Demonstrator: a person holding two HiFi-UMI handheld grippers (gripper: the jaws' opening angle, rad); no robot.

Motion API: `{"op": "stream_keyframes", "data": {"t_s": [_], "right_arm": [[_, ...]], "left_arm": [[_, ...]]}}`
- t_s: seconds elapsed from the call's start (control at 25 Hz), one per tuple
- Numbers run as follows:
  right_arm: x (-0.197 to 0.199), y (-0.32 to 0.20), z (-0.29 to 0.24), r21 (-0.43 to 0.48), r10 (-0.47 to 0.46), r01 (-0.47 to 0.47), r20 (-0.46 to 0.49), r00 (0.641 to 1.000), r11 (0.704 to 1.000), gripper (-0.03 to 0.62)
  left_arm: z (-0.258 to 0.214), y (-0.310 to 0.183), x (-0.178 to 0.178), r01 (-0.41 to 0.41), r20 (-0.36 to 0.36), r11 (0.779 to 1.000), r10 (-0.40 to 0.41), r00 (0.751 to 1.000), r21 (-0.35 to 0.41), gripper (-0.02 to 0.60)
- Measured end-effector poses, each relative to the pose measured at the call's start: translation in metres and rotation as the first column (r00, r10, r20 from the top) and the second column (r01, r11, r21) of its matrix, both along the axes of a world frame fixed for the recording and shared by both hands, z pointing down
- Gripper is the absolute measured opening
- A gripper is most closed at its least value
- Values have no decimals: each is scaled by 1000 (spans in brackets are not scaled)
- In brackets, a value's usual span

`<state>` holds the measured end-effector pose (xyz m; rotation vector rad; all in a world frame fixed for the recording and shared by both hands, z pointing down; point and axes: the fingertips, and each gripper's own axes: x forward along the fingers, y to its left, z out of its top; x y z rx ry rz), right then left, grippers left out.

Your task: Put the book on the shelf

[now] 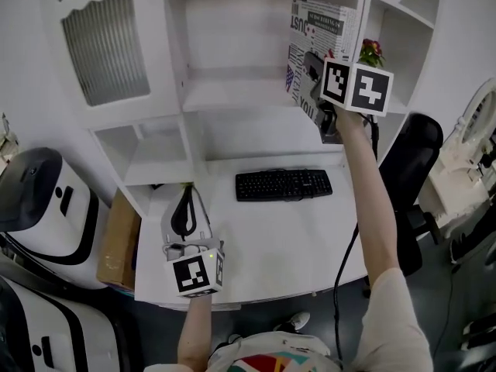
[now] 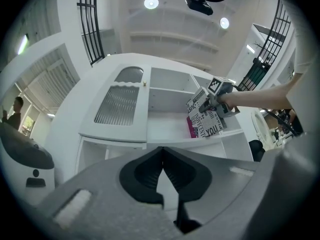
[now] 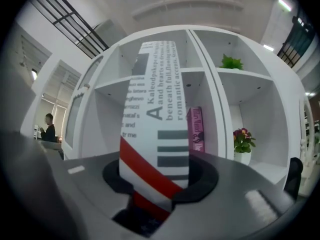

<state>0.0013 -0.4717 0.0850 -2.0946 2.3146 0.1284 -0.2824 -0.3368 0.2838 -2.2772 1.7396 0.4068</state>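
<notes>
1 book (image 1: 319,20), long axis near-vertical, pinched by right gripper (image 1: 316,80); left gripper (image 2: 161,178) closed.

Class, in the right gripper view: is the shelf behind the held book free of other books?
No, a pink book stands upright on the shelf just right of the book held by the right gripper.

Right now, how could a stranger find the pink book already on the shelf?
Find the white shelf unit above the desk. In the compartment left of the potted flowers, the pink book stands upright; its pink spine differs from the newsprint-patterned book held before it.
</notes>
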Motion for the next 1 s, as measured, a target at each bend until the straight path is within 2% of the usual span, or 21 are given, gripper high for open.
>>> {"op": "stream_keyframes", "data": {"t_s": [0.32, 0.44, 0.64, 1.0], "right_arm": [[4, -37, -1, -15, 33, -33, 25, 999, 999, 158], [2, -51, 1, -20, 40, -40, 19, 999, 999, 158], [0, -78, 2, -24, 9, -9, 22, 1000, 1000, 158], [-6, -123, 0, -32, 23, -23, 5, 1000, 999, 158]], "left_arm": [[5, -4, -8, 22, -2, 1000, -22, 1000, -20, 2], [6, -7, -6, 52, -16, 998, -52, 999, -26, 2], [11, -6, 1, 99, 10, 995, -99, 995, -30, 2], [21, -10, -12, 177, 34, 982, -175, 984, -61, 2]]}}
